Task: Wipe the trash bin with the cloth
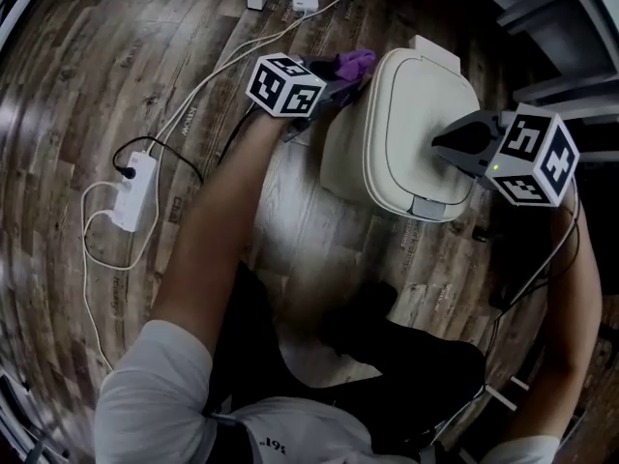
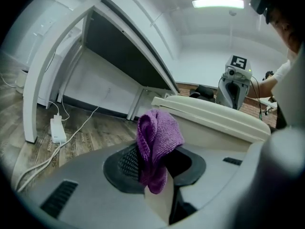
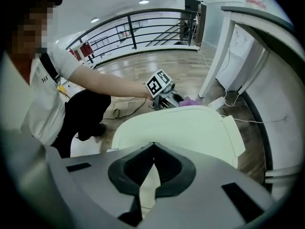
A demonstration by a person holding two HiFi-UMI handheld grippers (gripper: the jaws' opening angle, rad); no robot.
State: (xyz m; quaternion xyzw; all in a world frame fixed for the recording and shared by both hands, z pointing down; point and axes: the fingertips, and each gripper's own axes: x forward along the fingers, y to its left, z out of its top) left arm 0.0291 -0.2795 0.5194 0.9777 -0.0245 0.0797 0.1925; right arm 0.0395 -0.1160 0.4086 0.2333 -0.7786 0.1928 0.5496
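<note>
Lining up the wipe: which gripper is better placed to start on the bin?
Left. The left gripper is shut on the purple cloth beside the trash bin; the right gripper is shut and empty over its lid.

We get a dim head view, dark at its corners, where the floor (image 1: 116, 75) bows near the edges. In the other two views ceiling lights (image 2: 218, 3) glow bright overhead, straight lines curve, and the rims fade to black.
</note>
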